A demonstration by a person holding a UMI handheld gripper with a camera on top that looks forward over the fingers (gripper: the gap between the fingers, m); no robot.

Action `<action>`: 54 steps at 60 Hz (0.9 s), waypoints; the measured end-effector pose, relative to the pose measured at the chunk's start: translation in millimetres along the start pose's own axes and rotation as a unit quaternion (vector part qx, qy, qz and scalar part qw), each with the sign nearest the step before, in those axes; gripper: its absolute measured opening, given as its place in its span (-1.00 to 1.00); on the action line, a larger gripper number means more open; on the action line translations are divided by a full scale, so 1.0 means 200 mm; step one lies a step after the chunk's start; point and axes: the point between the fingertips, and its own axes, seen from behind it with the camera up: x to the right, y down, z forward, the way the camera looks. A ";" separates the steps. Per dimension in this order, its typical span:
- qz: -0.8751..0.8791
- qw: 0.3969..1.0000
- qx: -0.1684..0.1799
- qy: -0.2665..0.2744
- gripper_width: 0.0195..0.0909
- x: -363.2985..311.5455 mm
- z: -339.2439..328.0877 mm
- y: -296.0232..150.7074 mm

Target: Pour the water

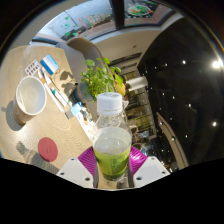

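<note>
At lower centre of the frame, the tongs (112,165) are clenched on a capped bottle (112,140) of greenish liquid, held upright above the bench (45,125); with the white cap (110,102) on, tilting toward the bowl (30,97) at left would likely pour nothing.

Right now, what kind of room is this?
Probably an indoor café or home dining corner: a round table with a white bowl, a leafy plant beside it, and the bottle in the jaws.

A pale tabletop (40,125) meets a dark ceiling with small bright lights (216,63).
</note>
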 end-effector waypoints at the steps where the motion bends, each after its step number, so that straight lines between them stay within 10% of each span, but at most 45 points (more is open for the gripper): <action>1: -0.020 1.000 0.004 0.004 -0.43 0.00 0.01 -0.02; 31: -0.389 0.917 0.072 0.047 -0.44 -0.28 0.06 -0.36; 54: -0.063 0.990 0.107 -0.064 -0.41 -0.12 -0.07 -0.36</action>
